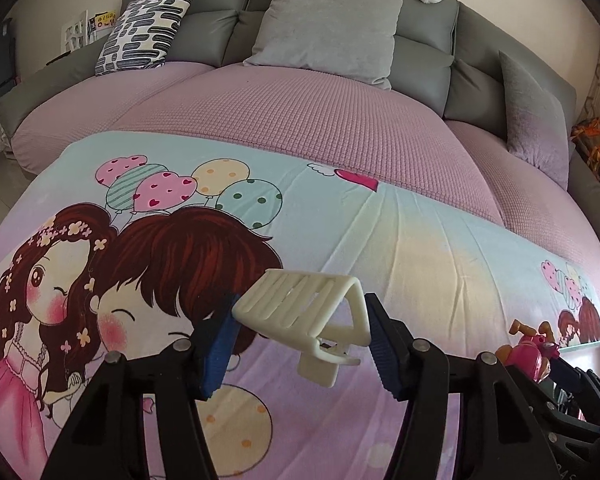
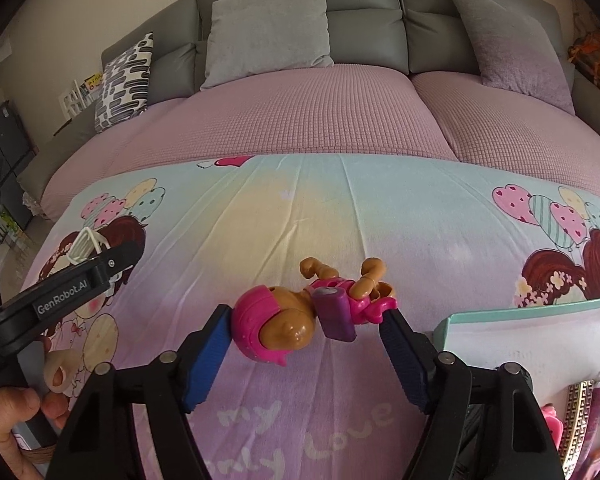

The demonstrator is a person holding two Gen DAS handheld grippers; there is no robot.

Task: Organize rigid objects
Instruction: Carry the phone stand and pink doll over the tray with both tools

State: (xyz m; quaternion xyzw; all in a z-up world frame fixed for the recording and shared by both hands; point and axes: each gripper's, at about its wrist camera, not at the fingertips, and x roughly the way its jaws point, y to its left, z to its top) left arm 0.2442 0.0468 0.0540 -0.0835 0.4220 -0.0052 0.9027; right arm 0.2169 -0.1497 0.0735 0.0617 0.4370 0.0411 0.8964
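Here the right gripper is clamped on a pink toy dog, its long axis lying crosswise from pad to pad, held above the cartoon blanket; just to its right stands the teal-rimmed box, so this hand is the nearer one for a drop; the left gripper, farther off to the left, pinches a cream plastic clip likewise clear of the cloth.

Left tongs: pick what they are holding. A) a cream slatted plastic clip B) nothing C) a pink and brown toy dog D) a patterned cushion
A: the cream slatted plastic clip sits clamped between the blue pads of the left tongs, lifted above the cartoon blanket.
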